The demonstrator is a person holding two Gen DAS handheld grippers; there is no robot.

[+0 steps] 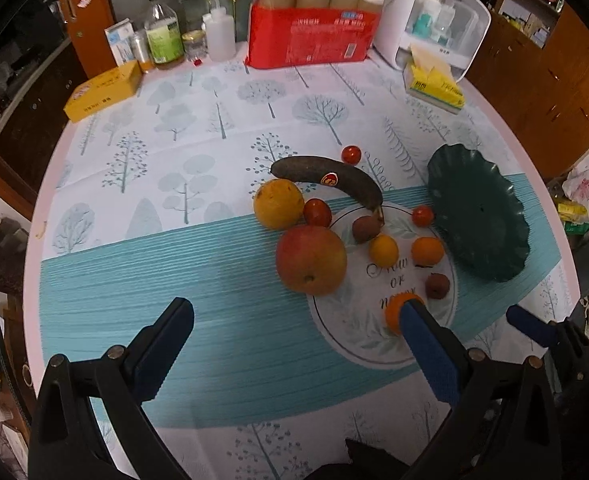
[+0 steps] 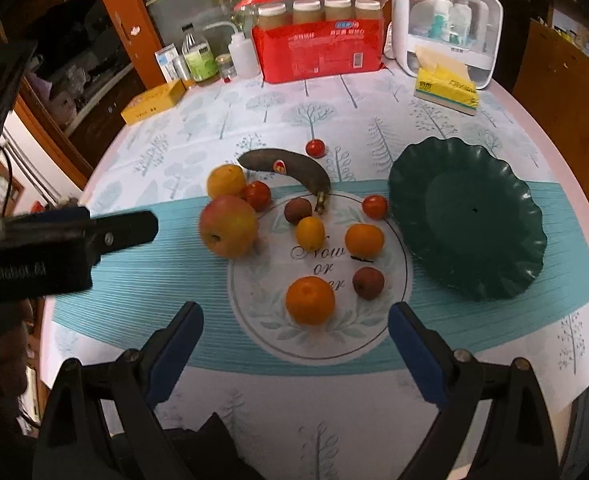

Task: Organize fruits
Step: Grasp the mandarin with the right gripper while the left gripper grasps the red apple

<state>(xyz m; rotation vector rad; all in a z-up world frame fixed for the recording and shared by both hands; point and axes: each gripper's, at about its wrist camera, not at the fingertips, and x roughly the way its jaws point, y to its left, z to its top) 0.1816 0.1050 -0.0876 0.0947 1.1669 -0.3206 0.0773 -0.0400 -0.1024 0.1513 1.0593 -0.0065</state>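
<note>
Loose fruit lies on the tree-print tablecloth: a red-yellow apple (image 1: 311, 260) (image 2: 228, 226), a large yellow orange (image 1: 278, 204), a dark banana (image 1: 330, 180) (image 2: 290, 170), cherry tomatoes (image 2: 375, 206), small brown fruits (image 2: 368, 283) and small citrus (image 2: 364, 240). To the right stands an empty dark green scalloped plate (image 1: 478, 216) (image 2: 466, 220). My right gripper (image 2: 296, 312) is open above the table, with a mandarin (image 2: 310, 300) just beyond its fingertips. My left gripper (image 1: 294, 312) is open too, hovering just short of the apple. One of its fingers (image 1: 408, 312) partly covers that mandarin (image 1: 392, 314).
Along the table's far edge stand a red pack of jars (image 2: 318, 48), a white storage box (image 2: 446, 24), a yellow tissue pack (image 2: 446, 90), a yellow carton (image 2: 154, 102) and bottles (image 2: 200, 60). Wooden cabinets surround the round table.
</note>
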